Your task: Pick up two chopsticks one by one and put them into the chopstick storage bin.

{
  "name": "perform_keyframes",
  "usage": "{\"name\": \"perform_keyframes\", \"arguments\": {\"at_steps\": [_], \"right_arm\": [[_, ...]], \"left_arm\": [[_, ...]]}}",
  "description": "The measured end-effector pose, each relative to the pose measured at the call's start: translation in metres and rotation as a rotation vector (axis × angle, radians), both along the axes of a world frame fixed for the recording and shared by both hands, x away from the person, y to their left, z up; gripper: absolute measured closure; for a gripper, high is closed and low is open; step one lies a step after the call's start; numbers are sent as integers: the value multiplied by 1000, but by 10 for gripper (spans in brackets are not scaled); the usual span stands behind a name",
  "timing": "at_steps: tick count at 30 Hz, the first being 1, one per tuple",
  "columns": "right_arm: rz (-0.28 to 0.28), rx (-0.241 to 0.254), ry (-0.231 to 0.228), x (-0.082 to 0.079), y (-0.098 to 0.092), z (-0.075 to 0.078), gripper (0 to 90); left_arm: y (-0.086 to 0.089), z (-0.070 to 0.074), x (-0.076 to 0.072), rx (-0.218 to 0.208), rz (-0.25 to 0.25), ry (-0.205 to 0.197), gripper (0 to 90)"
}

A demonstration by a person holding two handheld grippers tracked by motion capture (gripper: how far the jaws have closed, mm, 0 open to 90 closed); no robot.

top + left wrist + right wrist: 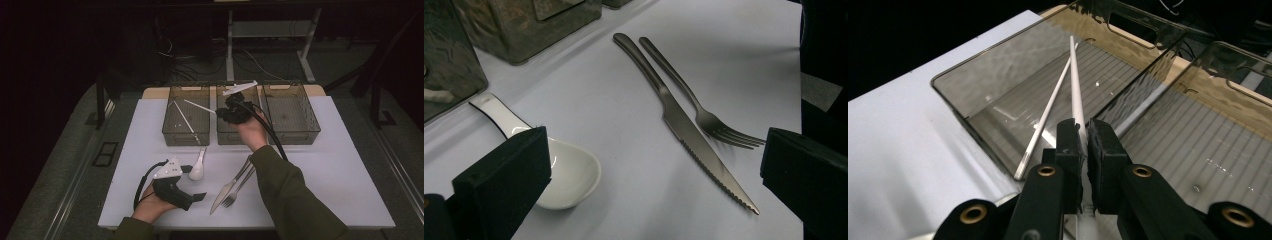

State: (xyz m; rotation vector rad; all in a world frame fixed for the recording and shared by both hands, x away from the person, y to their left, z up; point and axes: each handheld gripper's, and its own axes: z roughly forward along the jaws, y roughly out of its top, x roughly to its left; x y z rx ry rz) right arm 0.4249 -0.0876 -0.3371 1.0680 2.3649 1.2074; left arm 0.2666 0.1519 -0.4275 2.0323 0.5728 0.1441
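My R gripper (1082,145) clamps chopstick (1076,85) over left bin (186,116); L gripper (649,175) agape. Risk: thin stick pivots, lands across rim.

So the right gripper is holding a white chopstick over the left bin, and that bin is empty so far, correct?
Not empty. In the right gripper view the left bin already holds another chopstick. The right gripper does hold a white chopstick over it.

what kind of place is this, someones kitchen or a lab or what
Most likely a lab or test workspace, not a kitchen: a white table with three clear bins for sorting cutlery, cables trailing over the dark floor behind, and a hand-held gripper holding a chopstick.
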Motion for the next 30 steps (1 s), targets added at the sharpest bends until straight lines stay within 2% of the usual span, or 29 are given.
{"name": "perform_keyframes", "arguments": {"at_steps": [14, 18, 23, 30], "right_arm": [[-30, -108, 46, 34, 55, -19, 842], [-35, -120, 57, 42, 66, -24, 842], [-57, -137, 72, 50, 78, -29, 841], [-74, -150, 97, 56, 85, -38, 836]], "left_arm": [[1, 1, 0, -23, -5, 3, 0], [2, 2, 0, -21, -9, -4, 0], [2, 2, 0, -26, -7, 1, 0], [1, 2, 0, -34, -6, 1, 0]]}}
